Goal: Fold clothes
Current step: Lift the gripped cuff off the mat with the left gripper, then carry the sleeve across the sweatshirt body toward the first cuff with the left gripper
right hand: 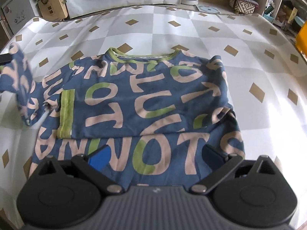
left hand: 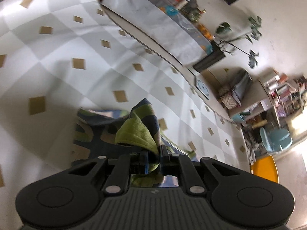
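Checkered tablecloth [right hand: 172, 32], cluttered shelves [left hand: 284, 94]

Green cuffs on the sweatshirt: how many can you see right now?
2. One green cuff lies folded across the sweatshirt body; the other cuff is pinched in the left gripper.

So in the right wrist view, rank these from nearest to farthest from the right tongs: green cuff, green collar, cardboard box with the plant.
1. Green cuff, left of middle, on the folded sleeve.
2. Green collar, at the sweater's far edge.
3. Cardboard box, beyond the table's far left corner.
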`<state>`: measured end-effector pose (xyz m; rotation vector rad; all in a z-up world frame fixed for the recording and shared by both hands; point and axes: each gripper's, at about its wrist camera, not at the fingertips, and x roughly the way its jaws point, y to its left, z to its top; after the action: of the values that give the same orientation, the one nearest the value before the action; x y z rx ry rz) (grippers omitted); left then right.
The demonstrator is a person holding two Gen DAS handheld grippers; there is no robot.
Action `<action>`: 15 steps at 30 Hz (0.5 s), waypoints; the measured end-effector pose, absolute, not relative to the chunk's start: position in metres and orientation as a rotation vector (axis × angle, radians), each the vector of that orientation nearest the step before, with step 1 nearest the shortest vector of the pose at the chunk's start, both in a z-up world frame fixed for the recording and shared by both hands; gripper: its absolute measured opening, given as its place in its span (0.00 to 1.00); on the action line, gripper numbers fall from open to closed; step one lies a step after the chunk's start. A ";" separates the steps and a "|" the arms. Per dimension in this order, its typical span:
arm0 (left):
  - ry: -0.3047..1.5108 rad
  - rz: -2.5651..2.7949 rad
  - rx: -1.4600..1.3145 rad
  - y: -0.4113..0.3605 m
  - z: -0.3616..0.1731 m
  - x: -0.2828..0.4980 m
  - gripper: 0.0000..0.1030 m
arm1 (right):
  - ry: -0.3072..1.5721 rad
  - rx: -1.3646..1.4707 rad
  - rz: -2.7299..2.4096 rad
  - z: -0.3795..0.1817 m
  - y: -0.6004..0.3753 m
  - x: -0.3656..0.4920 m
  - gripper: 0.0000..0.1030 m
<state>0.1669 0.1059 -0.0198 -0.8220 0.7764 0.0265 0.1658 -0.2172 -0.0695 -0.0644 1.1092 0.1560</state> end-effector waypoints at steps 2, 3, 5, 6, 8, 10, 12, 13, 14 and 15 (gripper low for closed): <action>0.783 0.007 -0.822 0.093 -0.020 0.173 0.08 | 1.104 -0.047 0.160 -0.066 -0.223 0.166 0.98; 0.784 -0.005 -0.820 0.087 -0.020 0.176 0.08 | 1.102 -0.039 0.154 -0.064 -0.226 0.167 0.98; 0.790 -0.032 -0.814 0.074 -0.018 0.182 0.08 | 1.101 -0.020 0.131 -0.061 -0.236 0.169 0.98; 0.797 -0.048 -0.809 0.066 -0.017 0.185 0.08 | 1.101 -0.005 0.118 -0.060 -0.242 0.171 0.98; 0.811 -0.078 -0.799 0.051 -0.016 0.192 0.08 | 1.101 0.024 0.091 -0.056 -0.256 0.173 0.98; 0.828 -0.102 -0.782 0.036 -0.015 0.198 0.08 | 1.098 0.052 0.057 -0.053 -0.270 0.175 0.98; 0.841 -0.131 -0.758 0.017 -0.016 0.204 0.08 | 1.081 0.073 0.010 -0.048 -0.287 0.178 0.98; 0.848 -0.150 -0.754 0.008 -0.016 0.207 0.08 | 1.068 0.083 -0.013 -0.046 -0.296 0.180 0.98; 0.855 -0.168 -0.751 -0.002 -0.017 0.211 0.08 | 1.058 0.090 -0.035 -0.044 -0.304 0.182 0.98; 0.863 -0.185 -0.748 -0.012 -0.018 0.214 0.08 | 1.048 0.101 -0.056 -0.041 -0.312 0.183 0.98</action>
<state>0.2138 -0.0117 -0.0184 -0.7483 0.8626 -0.1849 0.1831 -0.3124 -0.0413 0.1009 1.0482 -0.0564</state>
